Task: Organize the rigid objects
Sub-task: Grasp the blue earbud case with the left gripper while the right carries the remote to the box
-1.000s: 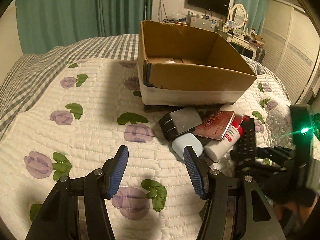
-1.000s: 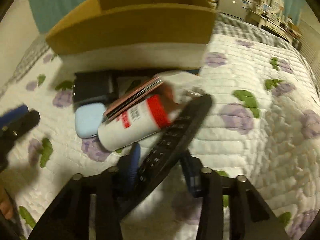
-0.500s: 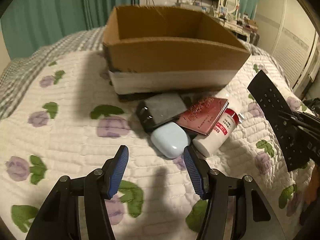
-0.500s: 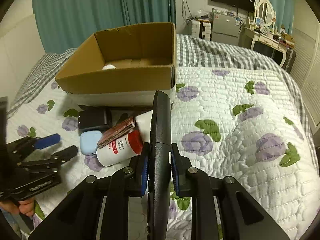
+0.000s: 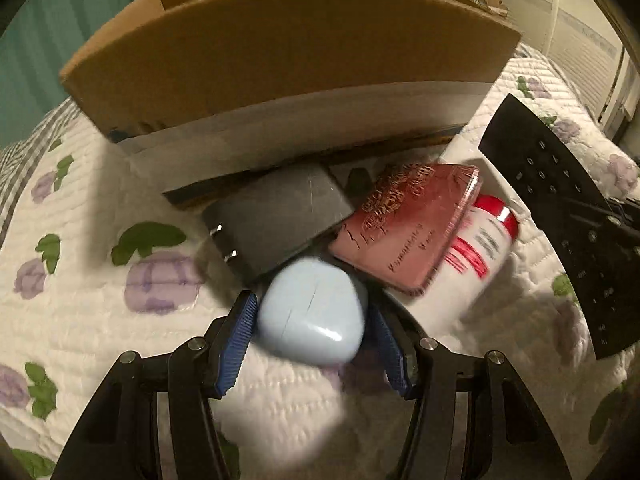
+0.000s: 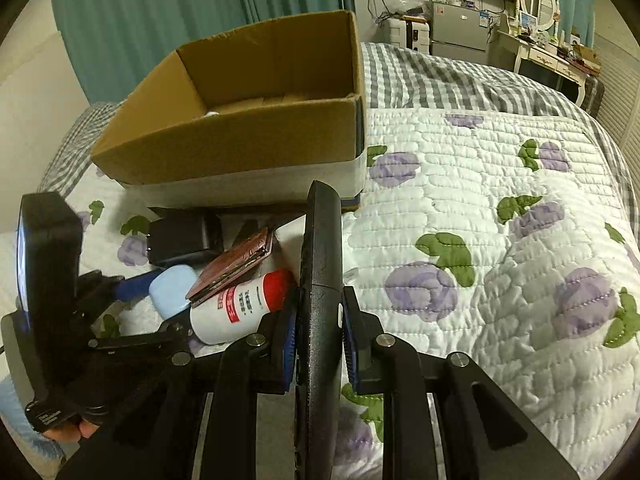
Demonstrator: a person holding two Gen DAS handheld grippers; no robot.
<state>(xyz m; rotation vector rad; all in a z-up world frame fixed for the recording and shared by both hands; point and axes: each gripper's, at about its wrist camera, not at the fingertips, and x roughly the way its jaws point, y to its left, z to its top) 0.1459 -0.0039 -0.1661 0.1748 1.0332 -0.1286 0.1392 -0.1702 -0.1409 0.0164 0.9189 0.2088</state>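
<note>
Support surface: a bed [image 6: 500, 240] covered by a white quilt [image 5: 80, 320] printed with purple flowers and green leaves, over a grey checked blanket [image 6: 440, 76] at the far side. Resting on the quilt: an open cardboard box [image 6: 248, 148] with a white band along its base; just in front of it a dark grey charger block [image 5: 276, 224], a light blue case [image 5: 312, 320] and a white bottle with red cap [image 6: 244, 306] lying on its side.

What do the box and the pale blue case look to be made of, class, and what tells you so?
Box: brown corrugated cardboard, matte, with raw cut edges and pale tape low down. Pale blue case: probably smooth moulded plastic; it shows soft highlights and a thin seam.
</note>
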